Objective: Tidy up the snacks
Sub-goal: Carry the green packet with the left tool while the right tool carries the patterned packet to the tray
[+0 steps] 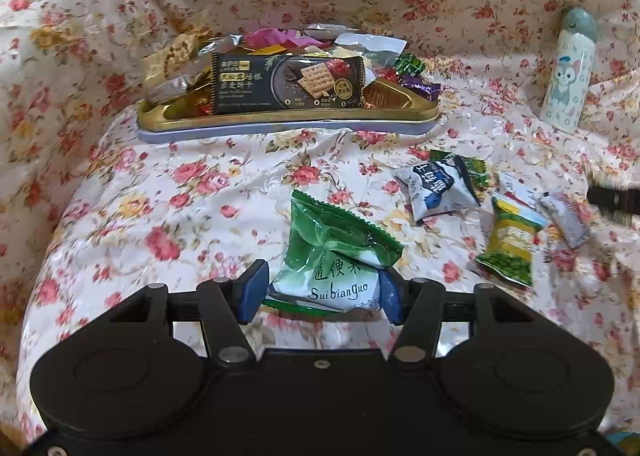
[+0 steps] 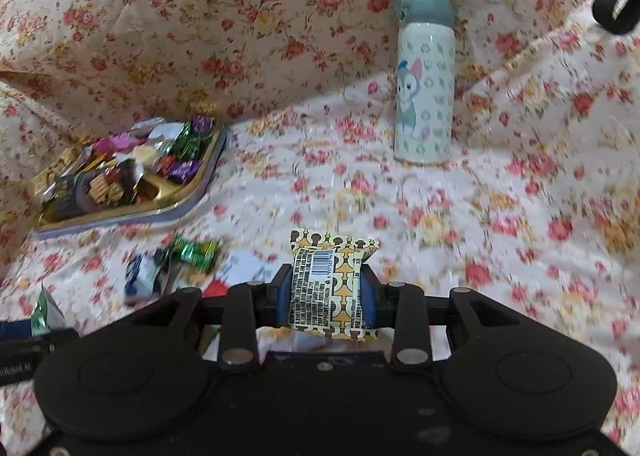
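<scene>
A green and white snack packet [image 1: 334, 256] printed "Suibianguo" is clamped between the blue pads of the left gripper [image 1: 320, 290], its lower end pinched and its crinkled green top standing up above the fingers. Beyond it, a gold tray [image 1: 280, 118] is seen resting on the floral cloth [image 1: 200, 192], already heaped with wrapped sweets, and a dark cracker packet [image 1: 286, 82] is propped upright along its near side. To the right of the held packet, three loose snacks are laid out on the cloth: a white and blue packet [image 1: 440, 188], a yellow and green packet [image 1: 512, 242] just beside it, and a small grey sachet [image 1: 566, 220] at the far edge. A pale bottle [image 1: 568, 76] with a cartoon cat is stood upright well to the right of the tray. Over on the right wrist view, a yellow patterned packet [image 2: 330, 288] with a barcode is gripped firmly in the right gripper [image 2: 326, 296], the pads pressed tight on both sides. The same tray [image 2: 192, 192] is spotted off to the left, the bottle [image 2: 424, 88] straight ahead. A green foil sweet [image 2: 194, 252] and what may be the white and blue packet [image 2: 140, 280] are smeared by blur near the left finger, so their exact identity cannot be settled.
</scene>
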